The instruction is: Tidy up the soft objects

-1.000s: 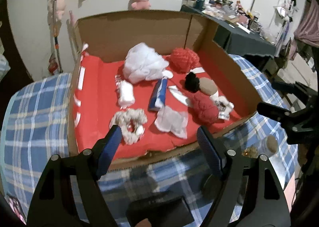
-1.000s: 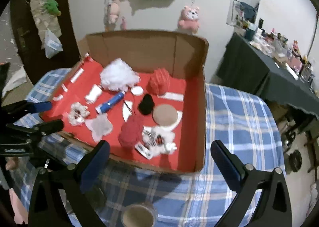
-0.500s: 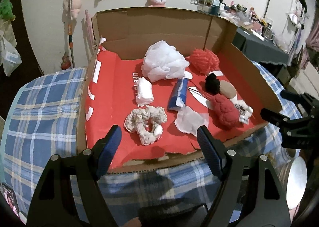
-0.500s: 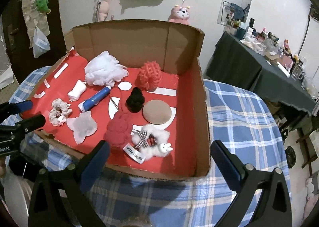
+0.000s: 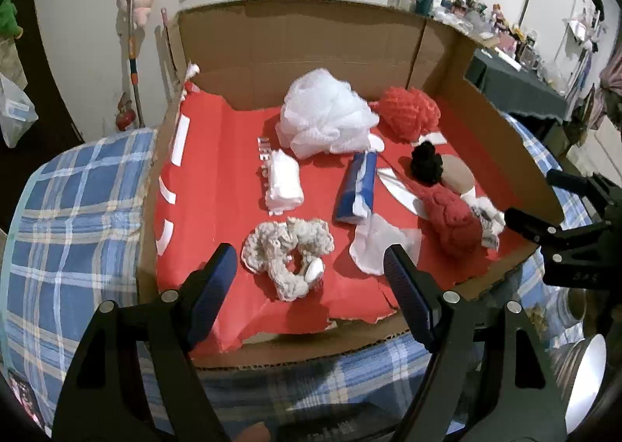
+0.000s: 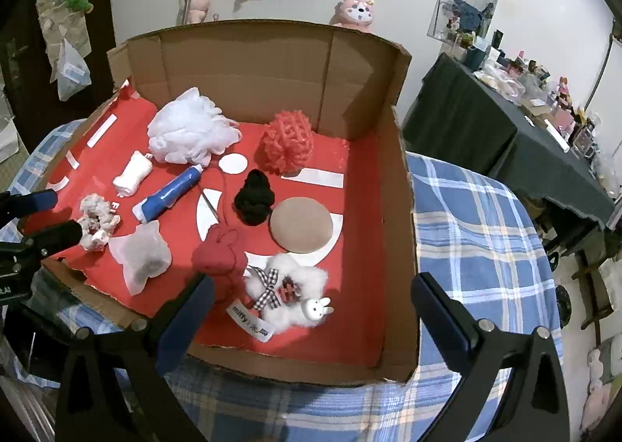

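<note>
Your left tool (image 5: pixel 309 278): jaws apart, empty, over box (image 5: pixel 295 354) near edge | your right tool (image 6: pixel 311 310): apart, empty | red floor (image 5: pixel 202 185) bare at left.

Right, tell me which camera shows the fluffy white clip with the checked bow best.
The right wrist view. There the fluffy white clip lies whole and unobstructed near the front of the cardboard box, bow, rabbit charm and label all visible. In the left wrist view only a sliver shows, hidden behind the dark red knitted piece.
</note>
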The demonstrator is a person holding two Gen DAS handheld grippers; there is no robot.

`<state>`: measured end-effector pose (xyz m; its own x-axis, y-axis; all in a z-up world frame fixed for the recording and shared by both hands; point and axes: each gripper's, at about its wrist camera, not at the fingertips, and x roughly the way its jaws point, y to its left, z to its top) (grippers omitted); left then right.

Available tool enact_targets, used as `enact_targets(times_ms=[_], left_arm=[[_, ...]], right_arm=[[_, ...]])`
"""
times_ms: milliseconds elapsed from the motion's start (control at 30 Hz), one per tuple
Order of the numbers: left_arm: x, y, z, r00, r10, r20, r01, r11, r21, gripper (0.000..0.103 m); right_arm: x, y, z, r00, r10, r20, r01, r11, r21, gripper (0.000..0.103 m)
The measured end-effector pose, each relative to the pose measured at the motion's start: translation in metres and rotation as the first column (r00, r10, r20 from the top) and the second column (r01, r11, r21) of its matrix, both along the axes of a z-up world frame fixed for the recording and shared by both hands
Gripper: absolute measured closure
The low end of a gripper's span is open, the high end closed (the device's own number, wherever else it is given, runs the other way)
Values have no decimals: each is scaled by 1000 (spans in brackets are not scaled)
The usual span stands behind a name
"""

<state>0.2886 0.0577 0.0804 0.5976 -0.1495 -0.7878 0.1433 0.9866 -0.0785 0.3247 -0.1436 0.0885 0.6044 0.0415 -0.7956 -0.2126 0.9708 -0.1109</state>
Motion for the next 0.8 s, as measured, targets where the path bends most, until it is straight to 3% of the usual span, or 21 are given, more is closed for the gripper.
enact_targets(times_ms=[233,800], left_arm=[[4,0,-10,998,6,-68,-5,1000,14,26],[4,1,-13,997,24,-77,-20,998,54,26]], right_arm=[[-2,1,0,1000,12,-13,-12,1000,-9,0],[-2,3,-2,998,29,-55,-28,999,30,0]])
